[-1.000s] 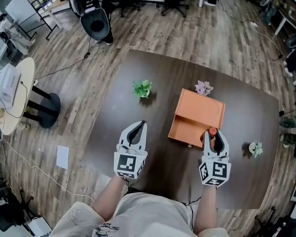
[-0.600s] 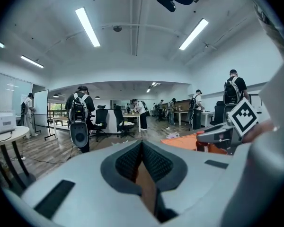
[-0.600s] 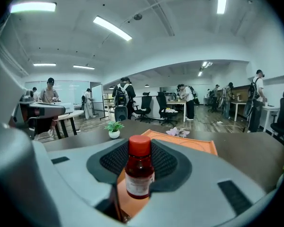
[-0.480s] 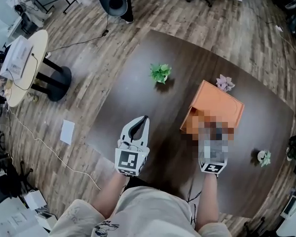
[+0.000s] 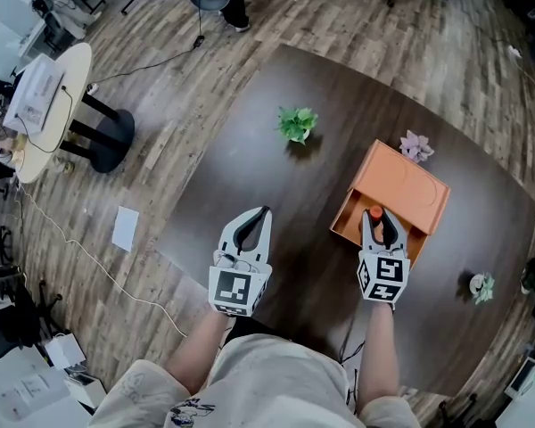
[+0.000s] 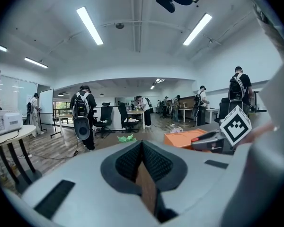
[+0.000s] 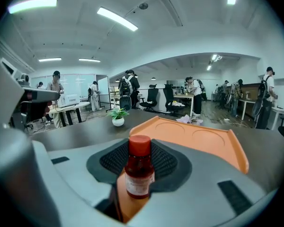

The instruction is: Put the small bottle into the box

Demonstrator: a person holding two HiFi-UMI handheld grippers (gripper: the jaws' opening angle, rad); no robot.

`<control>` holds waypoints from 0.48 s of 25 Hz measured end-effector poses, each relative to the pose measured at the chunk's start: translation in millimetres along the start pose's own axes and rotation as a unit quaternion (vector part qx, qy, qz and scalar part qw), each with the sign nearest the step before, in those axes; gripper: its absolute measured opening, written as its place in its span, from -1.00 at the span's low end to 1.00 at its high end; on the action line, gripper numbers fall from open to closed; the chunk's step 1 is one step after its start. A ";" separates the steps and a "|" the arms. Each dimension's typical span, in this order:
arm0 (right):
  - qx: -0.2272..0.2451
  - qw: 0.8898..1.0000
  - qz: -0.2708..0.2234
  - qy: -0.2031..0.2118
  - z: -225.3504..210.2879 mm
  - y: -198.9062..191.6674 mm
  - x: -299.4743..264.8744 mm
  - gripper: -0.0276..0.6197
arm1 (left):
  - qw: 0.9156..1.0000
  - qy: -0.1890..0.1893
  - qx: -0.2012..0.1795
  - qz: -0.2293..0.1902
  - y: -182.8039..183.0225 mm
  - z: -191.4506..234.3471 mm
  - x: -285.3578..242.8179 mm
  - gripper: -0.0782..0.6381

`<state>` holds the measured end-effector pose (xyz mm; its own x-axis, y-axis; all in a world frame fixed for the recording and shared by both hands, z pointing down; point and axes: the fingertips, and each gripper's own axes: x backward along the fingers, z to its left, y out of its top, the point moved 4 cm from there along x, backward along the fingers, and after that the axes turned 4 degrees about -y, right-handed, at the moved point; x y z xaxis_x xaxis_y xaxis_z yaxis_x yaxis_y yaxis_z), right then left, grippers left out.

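Note:
The small bottle [image 7: 139, 171], dark red with a red cap and a white label, stands upright between the jaws of my right gripper [image 7: 138, 178], which is shut on it. In the head view the right gripper [image 5: 381, 230] holds the bottle [image 5: 375, 213] over the near part of the orange box [image 5: 410, 185]. The box [image 7: 199, 138] lies open just ahead of the bottle. My left gripper [image 5: 250, 230] hovers over the table left of the box, jaws shut with nothing between them [image 6: 141, 167].
The dark table [image 5: 276, 185] carries a small green plant [image 5: 297, 124] at the back, a pale pink plant [image 5: 416, 146] behind the box and another small plant [image 5: 481, 285] at the right. A round side table [image 5: 49, 105] and office chairs stand on the wooden floor.
The head view has swung, so the table sits further right and higher. My right gripper with the bottle has moved forward over the box's near edge. The left gripper holds its place.

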<state>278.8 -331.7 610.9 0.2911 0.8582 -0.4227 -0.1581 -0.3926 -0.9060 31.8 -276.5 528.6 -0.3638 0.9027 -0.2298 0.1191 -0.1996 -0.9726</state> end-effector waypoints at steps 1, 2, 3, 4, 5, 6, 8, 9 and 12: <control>0.002 1.000 -0.001 0.000 0.2 -0.2 0.0 -0.48 | 1.000 -0.001 0.000 0.001 -0.3 -0.3 -0.4 -0.78; 0.004 1.000 -0.001 0.001 0.5 -0.6 0.4 -0.48 | 1.000 -0.001 0.000 0.001 -0.8 -0.6 -0.8 -0.77; 0.005 1.000 -0.001 0.001 0.8 -1.1 1.2 -0.48 | 1.000 -0.002 0.001 0.002 -1.4 -0.8 -1.3 -0.78; 0.006 1.000 -0.001 0.000 1.0 -1.6 2.6 -0.48 | 1.000 -0.002 0.002 0.003 -1.9 -1.0 -1.9 -0.78; 0.007 1.000 0.000 0.000 0.9 -2.4 4.4 -0.48 | 1.000 -0.003 0.003 0.004 -2.1 -1.4 -2.7 -0.78; 0.007 1.000 0.000 -0.001 0.8 -3.4 6.6 -0.48 | 1.000 -0.005 0.003 0.004 -1.9 -2.0 -3.7 -0.78; 0.011 1.000 0.000 -0.003 0.9 -6.0 11.4 -0.48 | 1.000 -0.009 0.002 0.002 -0.7 -4.1 -6.1 -0.78; 0.016 1.000 0.001 -0.003 1.5 -7.3 13.5 -0.48 | 1.000 -0.012 0.002 0.001 -0.1 -5.5 -7.4 -0.78; 0.039 0.999 0.005 -0.003 5.1 -10.2 18.6 -0.48 | 1.000 -0.021 0.002 -0.001 1.8 -10.3 -11.6 -0.78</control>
<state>281.0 -310.1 612.4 0.2838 0.8563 -0.4315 -0.2343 -0.3745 -0.8971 45.8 -283.4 529.9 -0.4025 0.8865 -0.2282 0.1147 -0.1985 -0.9734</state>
